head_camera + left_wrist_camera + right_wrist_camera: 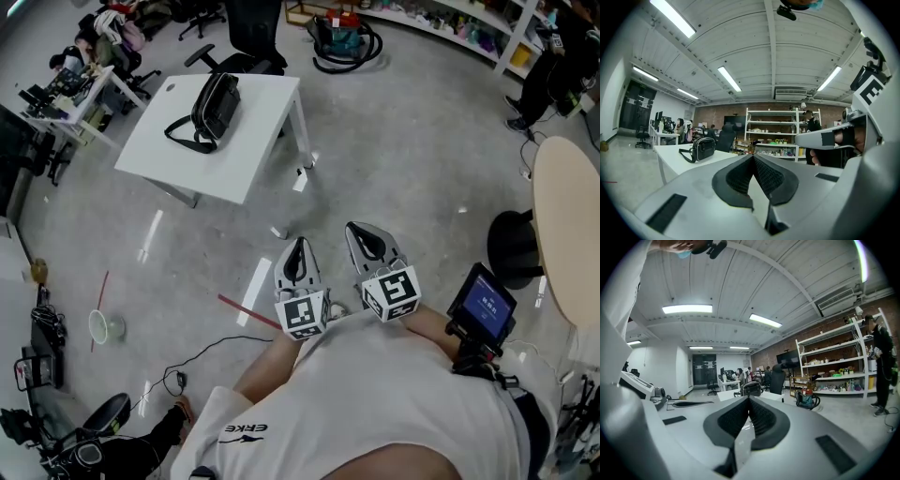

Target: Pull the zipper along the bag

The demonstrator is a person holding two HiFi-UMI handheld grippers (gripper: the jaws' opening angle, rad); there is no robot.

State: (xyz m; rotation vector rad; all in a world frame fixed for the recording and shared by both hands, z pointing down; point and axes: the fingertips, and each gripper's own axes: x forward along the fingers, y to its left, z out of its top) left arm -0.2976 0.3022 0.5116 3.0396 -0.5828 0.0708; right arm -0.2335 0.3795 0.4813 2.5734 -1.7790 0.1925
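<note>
Standing well back from the square white tabletop [246, 155] in the upper left, the person holds the left gripper [300, 248] and the right gripper [364, 234] side by side at lower middle. Both pairs of jaws are pressed together, gripping nothing. The black boxy bag with a strap [217, 105] lies on that tabletop, well apart from both.

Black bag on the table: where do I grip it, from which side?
Probably the near end of its top: the black bag stands upright, lengthways away from you, strap looped out beside that end. Come in over the front edge of the white table. The zipper pull is too small to see.
</note>
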